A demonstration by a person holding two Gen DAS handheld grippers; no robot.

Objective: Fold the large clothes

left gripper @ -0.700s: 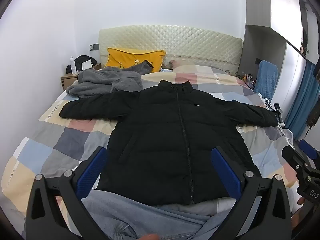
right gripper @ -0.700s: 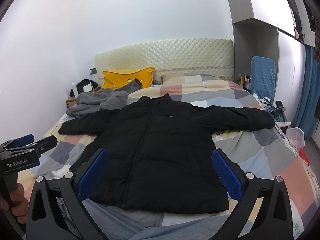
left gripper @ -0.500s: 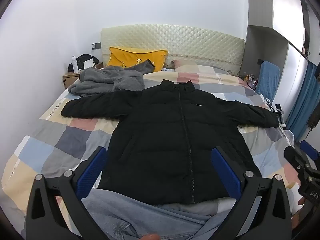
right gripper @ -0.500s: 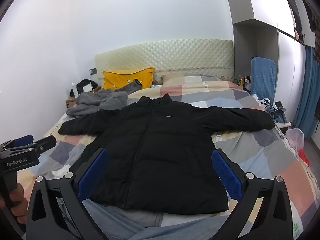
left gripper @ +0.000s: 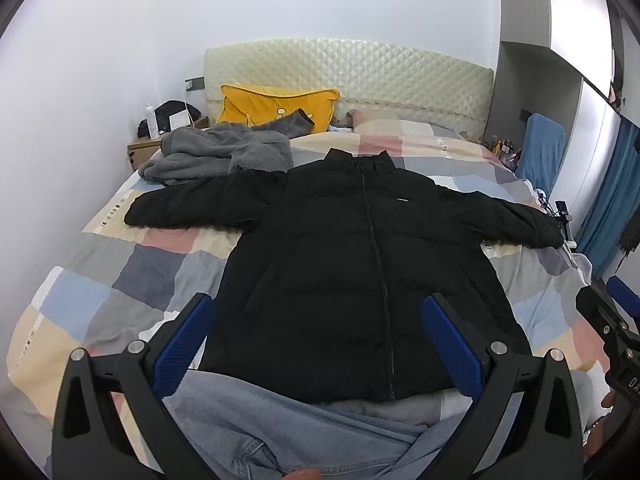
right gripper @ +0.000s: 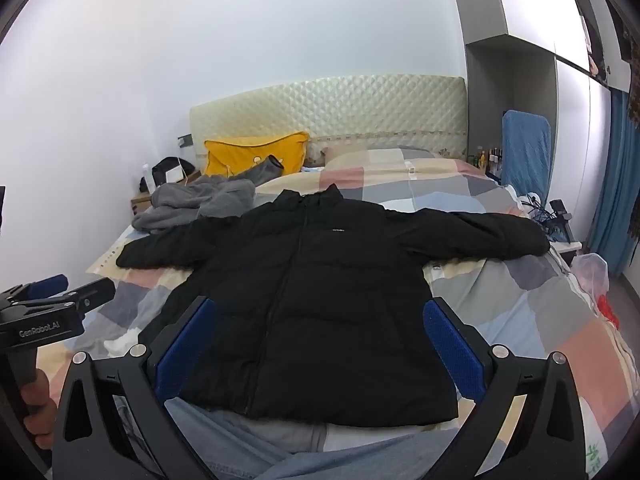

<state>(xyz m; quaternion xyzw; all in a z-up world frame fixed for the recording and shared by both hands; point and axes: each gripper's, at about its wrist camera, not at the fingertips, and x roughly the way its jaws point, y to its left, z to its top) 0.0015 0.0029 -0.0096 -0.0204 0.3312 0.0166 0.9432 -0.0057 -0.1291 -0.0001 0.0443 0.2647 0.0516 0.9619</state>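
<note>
Jacket (left gripper: pixel 360 264) spread flat on bed (left gripper: pixel 132 272) — both hand-held grippers gaping, empty.

Location: domestic bedroom.
Observed: a bed (left gripper: pixel 132 264) with patchwork cover and quilted cream headboard (left gripper: pixel 348 68), a yellow pillow (left gripper: pixel 276 108), a wooden nightstand (left gripper: pixel 142 150) in the corner, built-in wardrobe (right gripper: pixel 516 60) along one wall, blue curtains (right gripper: pixel 614 184) beside it.

left: our black two-finger gripper with blue pads (left gripper: pixel 316 340) is wide open, nothing between, tilted down | right: our same black gripper (right gripper: pixel 318 340) wide open, tilted down | bare hand (right gripper: pixel 38 412) holds left handle
</note>
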